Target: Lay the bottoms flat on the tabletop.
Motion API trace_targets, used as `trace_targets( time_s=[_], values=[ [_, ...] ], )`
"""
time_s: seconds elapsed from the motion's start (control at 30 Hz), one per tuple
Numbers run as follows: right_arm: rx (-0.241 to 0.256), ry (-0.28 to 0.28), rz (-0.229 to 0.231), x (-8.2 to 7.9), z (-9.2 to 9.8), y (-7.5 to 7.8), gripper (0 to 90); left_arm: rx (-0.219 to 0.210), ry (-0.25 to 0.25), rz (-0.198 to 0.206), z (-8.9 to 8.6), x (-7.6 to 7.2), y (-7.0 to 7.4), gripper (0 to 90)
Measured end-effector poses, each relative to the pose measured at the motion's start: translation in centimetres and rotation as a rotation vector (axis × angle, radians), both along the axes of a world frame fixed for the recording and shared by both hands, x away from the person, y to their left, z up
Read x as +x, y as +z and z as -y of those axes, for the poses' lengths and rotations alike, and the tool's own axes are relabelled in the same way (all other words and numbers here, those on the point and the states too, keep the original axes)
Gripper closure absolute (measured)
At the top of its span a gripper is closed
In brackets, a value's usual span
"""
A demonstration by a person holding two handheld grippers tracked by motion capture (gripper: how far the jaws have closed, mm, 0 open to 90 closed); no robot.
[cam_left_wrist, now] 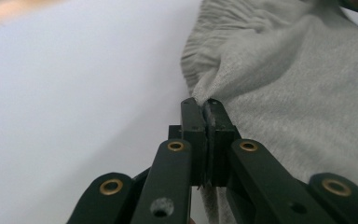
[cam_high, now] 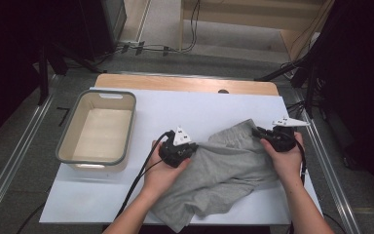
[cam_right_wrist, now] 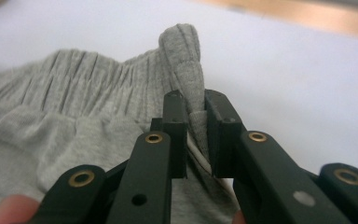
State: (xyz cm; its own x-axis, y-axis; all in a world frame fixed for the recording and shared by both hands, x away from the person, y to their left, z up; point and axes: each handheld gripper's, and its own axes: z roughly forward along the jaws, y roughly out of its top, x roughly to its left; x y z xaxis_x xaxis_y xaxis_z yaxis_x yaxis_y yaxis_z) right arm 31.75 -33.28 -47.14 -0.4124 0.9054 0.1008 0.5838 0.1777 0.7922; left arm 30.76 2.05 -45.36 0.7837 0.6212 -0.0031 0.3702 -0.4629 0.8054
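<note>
Left claw (cam_left_wrist: 206, 105) pinched on grey shorts (cam_high: 224, 165); right claw (cam_right_wrist: 196, 109) clamps the ribbed waistband. Grip secured, I judge; garment rumpled between claws, straightening and folding remain.

One grey garment (cam_high: 224, 168), one basin (cam_high: 129, 131), two tools.

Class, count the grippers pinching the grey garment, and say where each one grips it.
2. The left gripper is shut on the garment at its left edge; the right gripper is shut on the ribbed waistband at its far right corner.
</note>
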Motion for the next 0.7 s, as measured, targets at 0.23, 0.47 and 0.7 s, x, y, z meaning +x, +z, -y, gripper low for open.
trace_targets(
  time_s=[0.23,0.47,0.7],
  values=[
    [0.047,-0.061,-0.027,2.4,1.3,0.0,74.8,0.026,0.019,-0.005,1.3,2.4,-0.8,82.7],
    [0.035,-0.055,-0.043,0.8,1.7,-0.9,52.6,-0.024,-0.033,-0.08,0.8,1.3,-1.5,47.7],
    [0.05,-0.065,-0.018,-2.9,2.5,-0.9,43.1,-0.103,-0.069,-0.097,-0.4,-1.0,-0.7,38.5]
  ],
)
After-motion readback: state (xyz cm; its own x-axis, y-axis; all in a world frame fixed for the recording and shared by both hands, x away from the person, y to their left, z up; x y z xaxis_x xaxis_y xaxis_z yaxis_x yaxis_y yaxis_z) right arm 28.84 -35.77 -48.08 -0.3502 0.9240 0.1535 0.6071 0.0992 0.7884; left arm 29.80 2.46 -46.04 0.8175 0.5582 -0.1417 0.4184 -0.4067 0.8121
